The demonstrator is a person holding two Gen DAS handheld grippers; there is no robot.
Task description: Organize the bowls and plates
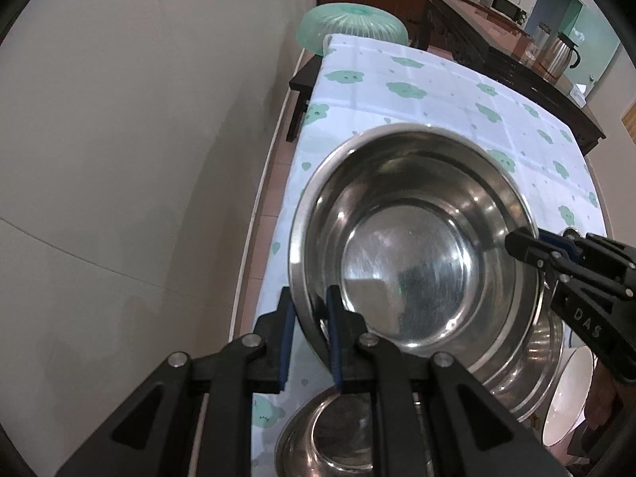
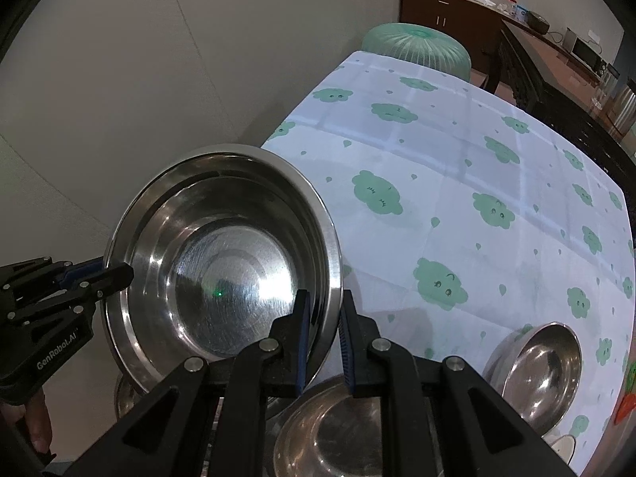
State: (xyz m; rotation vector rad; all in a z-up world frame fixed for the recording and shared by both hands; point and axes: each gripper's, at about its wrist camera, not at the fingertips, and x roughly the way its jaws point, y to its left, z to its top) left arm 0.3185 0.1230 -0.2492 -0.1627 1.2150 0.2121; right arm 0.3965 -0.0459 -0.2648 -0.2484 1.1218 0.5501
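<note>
Both tongs, left gripper [image 1: 310,334] and right gripper [image 2: 324,342], clamp opposite rims of the steel bowl [image 1: 409,238], held mid-frame above the smaller bowl [image 2: 330,433] at bottom centre.

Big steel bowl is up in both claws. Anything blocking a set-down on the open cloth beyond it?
Nothing visible. The large stainless steel bowl is gripped at opposite rim edges, and the cloud-print tablecloth beyond is bare. Smaller steel bowls sit nearer the camera.

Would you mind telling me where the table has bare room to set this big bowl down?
The patterned cloth lies bare from the big steel bowl to the far edge by the green cover. The near edge is crowded: a small steel bowl, another, a white bowl.
</note>
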